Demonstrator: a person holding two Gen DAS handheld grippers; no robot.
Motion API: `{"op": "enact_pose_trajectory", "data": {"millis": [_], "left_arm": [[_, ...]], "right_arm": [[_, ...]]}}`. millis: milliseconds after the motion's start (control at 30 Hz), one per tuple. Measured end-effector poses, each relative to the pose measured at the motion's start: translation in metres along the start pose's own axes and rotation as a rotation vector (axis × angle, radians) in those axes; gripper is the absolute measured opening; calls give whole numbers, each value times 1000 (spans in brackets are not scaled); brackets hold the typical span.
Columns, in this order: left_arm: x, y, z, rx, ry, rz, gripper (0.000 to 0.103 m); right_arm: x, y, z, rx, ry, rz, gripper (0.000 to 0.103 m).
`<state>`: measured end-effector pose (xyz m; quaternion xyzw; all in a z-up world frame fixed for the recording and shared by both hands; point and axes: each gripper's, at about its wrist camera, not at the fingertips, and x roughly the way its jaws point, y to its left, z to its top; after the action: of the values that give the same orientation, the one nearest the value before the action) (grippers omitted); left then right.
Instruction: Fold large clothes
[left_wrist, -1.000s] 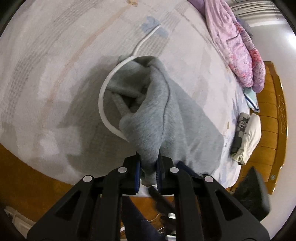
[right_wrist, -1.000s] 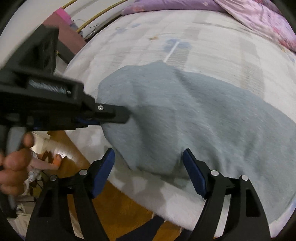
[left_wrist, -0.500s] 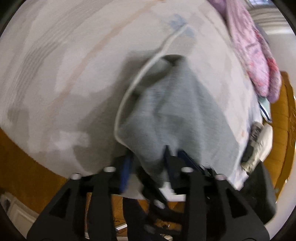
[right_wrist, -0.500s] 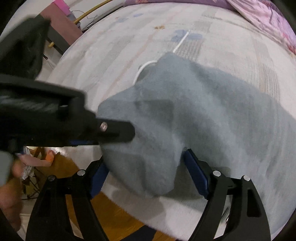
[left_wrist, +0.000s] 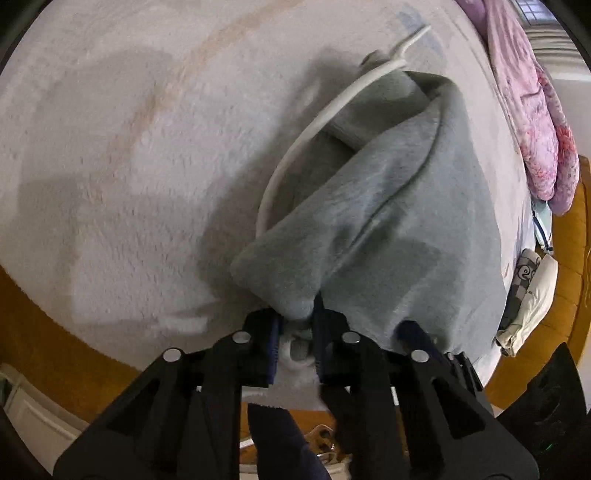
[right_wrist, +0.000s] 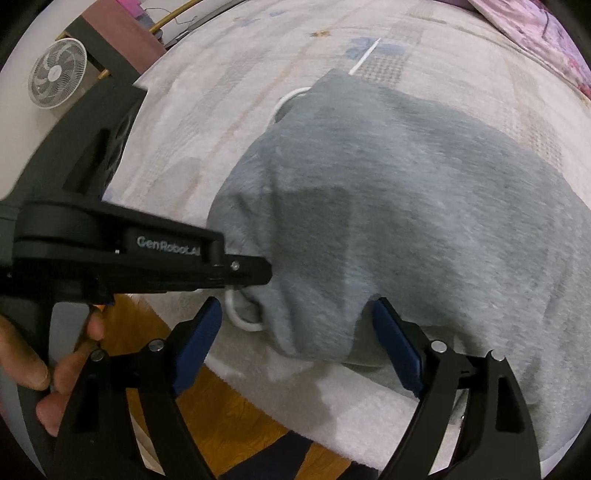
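A large grey fleece garment (left_wrist: 399, 206) lies on the pale bed cover (left_wrist: 110, 147), bunched toward the near edge. My left gripper (left_wrist: 295, 325) is shut on a corner of the garment and holds it up just above the bed edge. In the right wrist view the garment (right_wrist: 406, 206) spreads across the bed and the left gripper's finger (right_wrist: 243, 269) pinches its near-left corner. My right gripper (right_wrist: 299, 343) is open, its blue pads either side of a hanging fold of the garment, not closed on it. A white cord (left_wrist: 295, 147) loops under the garment.
A pink quilt (left_wrist: 532, 110) lies along the far right of the bed. A folded white and checked cloth (left_wrist: 528, 295) sits by the wooden bed frame (left_wrist: 569, 280). A white fan (right_wrist: 55, 77) and a dark cabinet (right_wrist: 122, 40) stand beyond the bed's left side. Wood floor (right_wrist: 229, 402) below.
The left gripper has pulled the garment corner toward the near bed edge, bunching the cloth. The right gripper has moved in so that a fold hangs between its open pads.
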<state>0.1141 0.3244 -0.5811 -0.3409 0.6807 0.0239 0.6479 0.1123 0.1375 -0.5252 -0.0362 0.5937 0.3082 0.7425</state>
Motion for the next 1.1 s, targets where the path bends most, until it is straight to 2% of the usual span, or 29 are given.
{"op": "enact_pose_trajectory", "data": {"millis": [200, 300, 367, 433, 500, 533, 567, 600, 667, 700, 767, 800, 833, 867, 967, 1100], "left_arm": [[-48, -28, -8, 93, -68, -81, 10], [-57, -28, -11, 58, -70, -113, 9], [-54, -30, -13, 54, -66, -99, 9], [-52, -28, -10, 34, -61, -107, 9], [-51, -25, -9, 6, -51, -129, 10], [-50, -25, -8, -3, -43, -144, 10], [-50, -25, -10, -8, -40, -153, 11], [-50, -25, -10, -21, -43, -166, 12], [-50, -26, -10, -51, -16, -194, 13], [-51, -28, -12, -58, -17, -192, 19], [-60, -30, -13, -62, -50, -184, 38], [-68, -31, -14, -70, -77, -173, 56], [-74, -32, -15, -73, -103, -164, 61], [-81, -32, -16, -67, -136, -151, 61], [-85, -30, -14, -77, -159, -74, 61], [-80, -26, -15, -119, -144, -97, 63]], "right_arm": [[0, 9, 10, 8, -33, 2, 81], [2, 7, 20, 25, -60, -6, 81], [8, 6, 27, 22, -53, -4, 82], [12, 4, 29, 14, -49, -8, 78], [12, 3, 28, 5, -41, -16, 63], [11, 1, 28, 7, -37, -2, 59], [11, 0, 28, 7, -30, 9, 46], [13, 0, 29, 4, -18, 12, 22], [15, -7, 28, 19, 4, 20, 12], [14, -11, 28, 34, 7, 34, 11], [10, -16, 27, 62, 1, 59, 11], [6, -21, 28, 97, -4, 81, 10], [3, -25, 27, 122, -8, 97, 10], [-1, -28, 27, 149, -16, 113, 10], [-9, -39, 25, 229, -26, 175, 10], [-35, -60, 24, 353, -95, 263, 10]]}}
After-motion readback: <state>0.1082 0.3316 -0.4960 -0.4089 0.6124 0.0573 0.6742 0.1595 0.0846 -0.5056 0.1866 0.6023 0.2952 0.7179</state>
